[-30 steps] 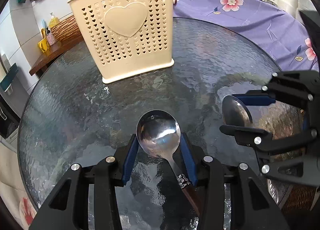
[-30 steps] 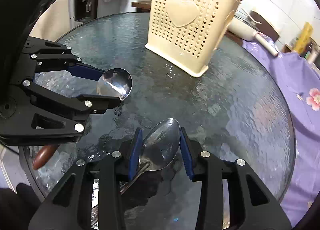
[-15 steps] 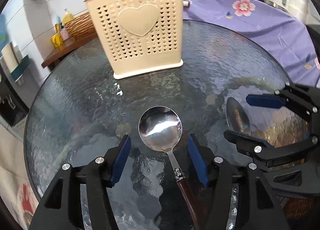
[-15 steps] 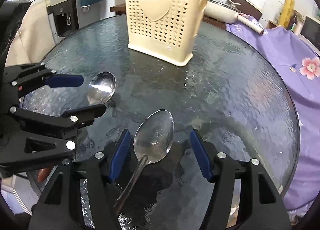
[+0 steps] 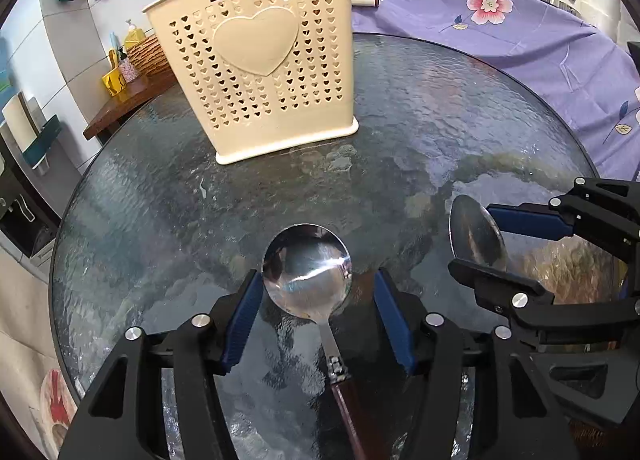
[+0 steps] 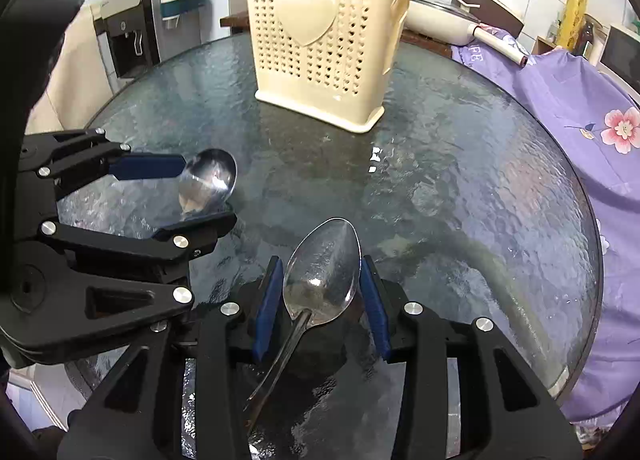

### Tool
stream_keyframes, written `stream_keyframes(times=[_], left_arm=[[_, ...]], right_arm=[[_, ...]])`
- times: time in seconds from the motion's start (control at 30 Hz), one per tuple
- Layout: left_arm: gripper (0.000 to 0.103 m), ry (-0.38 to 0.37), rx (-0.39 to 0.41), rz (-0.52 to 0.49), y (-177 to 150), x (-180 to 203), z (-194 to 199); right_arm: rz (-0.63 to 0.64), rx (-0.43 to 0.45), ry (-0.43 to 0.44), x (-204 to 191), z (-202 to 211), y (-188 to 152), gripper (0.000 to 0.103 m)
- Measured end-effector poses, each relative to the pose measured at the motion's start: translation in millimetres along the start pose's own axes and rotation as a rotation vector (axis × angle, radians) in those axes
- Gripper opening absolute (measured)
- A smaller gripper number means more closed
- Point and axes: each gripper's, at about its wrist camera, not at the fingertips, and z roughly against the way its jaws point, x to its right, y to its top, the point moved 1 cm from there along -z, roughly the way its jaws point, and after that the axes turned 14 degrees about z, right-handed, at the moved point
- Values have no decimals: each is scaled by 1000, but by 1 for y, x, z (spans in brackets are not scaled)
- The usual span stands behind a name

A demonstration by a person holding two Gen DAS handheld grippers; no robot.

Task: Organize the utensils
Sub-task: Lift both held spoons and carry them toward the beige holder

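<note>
A round-bowled spoon with a brown handle lies on the glass table between the pads of my left gripper. Its jaws are closing: the left pad meets the bowl's edge and a gap shows at the right pad. My right gripper is closing on an all-metal oval spoon, with both blue pads against the bowl's sides. The two grippers are side by side, each visible in the other's view. The cream heart-pattern utensil holder stands upright at the far side, with chopsticks in it.
A purple floral cloth drapes the surface beyond the table's right edge. A wooden shelf with a basket and bottles sits behind the holder at left. Textured glass lies bare between the spoons and the holder.
Both grippers let go of their spoons and widened half a second ago. The right one has since closed back onto the oval spoon; the left has narrowed only slightly.
</note>
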Motion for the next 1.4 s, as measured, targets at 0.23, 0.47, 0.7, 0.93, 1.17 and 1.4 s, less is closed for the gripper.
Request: stream_keyframes(times=[0.23,0.47,0.7,0.93,1.17,1.4], left_arm=[[46,-21,-3,31,3,-3,-1],[46,-65,33,66,10,-10,13],[43,-132,116,92,19,-16,41],[43,-152,188,96,28,-19,64],[56,-124,123,75,18,-14,47],[67,-72,63,-33,5,7,26]], right_arm=[[-34,47,-3,12,10,0,40],[-63,116,8,21,23,1,40],[-80,218,1,28,47,8,40],[-92,282,-23,33,66,15,40],[-81,261,-69,33,66,13,40],[-102,222,-56,41,59,5,40]])
